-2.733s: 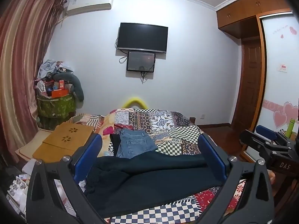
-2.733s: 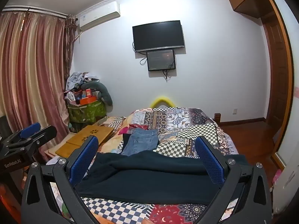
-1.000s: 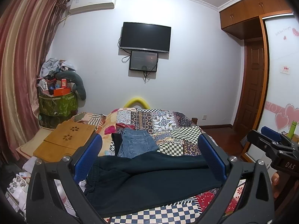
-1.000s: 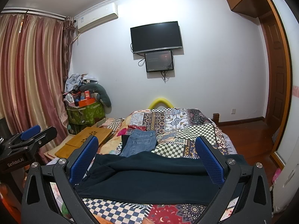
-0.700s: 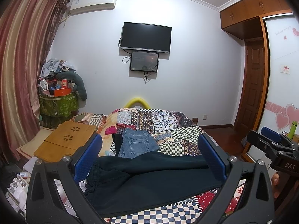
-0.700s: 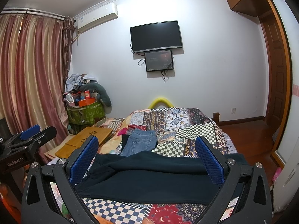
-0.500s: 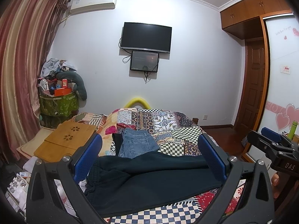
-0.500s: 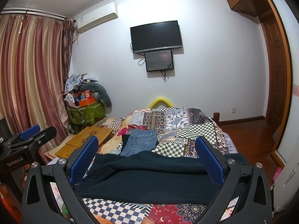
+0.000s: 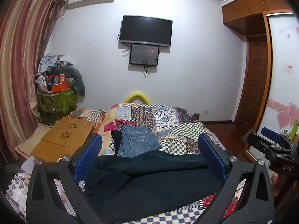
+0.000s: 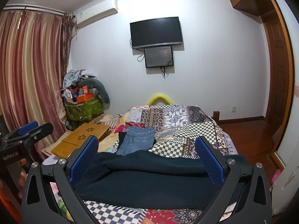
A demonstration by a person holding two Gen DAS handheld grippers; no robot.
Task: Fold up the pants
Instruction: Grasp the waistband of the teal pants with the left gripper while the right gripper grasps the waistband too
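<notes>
Left gripper (image 9: 149, 156): my two blue-padded fingers stand wide apart at the lower middle of the left wrist frame, holding nothing, raised above the near edge of the bed.
Right gripper (image 10: 146, 156): same here, my fingers are spread wide with nothing between them, low in the centre of the right wrist frame. It also shows at the right edge of the left wrist frame, and the left gripper shows at the left edge of the right wrist frame.
Dark pants (image 9: 149, 183): lying flat across the near end of the bed, filling the lower middle of both frames, seen between my fingers but not touched by them. In the left wrist frame the waist end bunches toward the lower left.
Jeans (image 9: 137, 142): folded blue denim just behind the dark pants, a little left of centre, its near edge tucked under or against the dark cloth; I cannot tell which.
Patchwork quilt (image 9: 168, 119): covers the bed under both garments, middle of the frame.
Wooden lap desk (image 9: 65, 138): left of the bed, at the middle left.
TV (image 9: 145, 30): on the far wall, upper centre, with a smaller screen (image 9: 144, 55) just beneath.
</notes>
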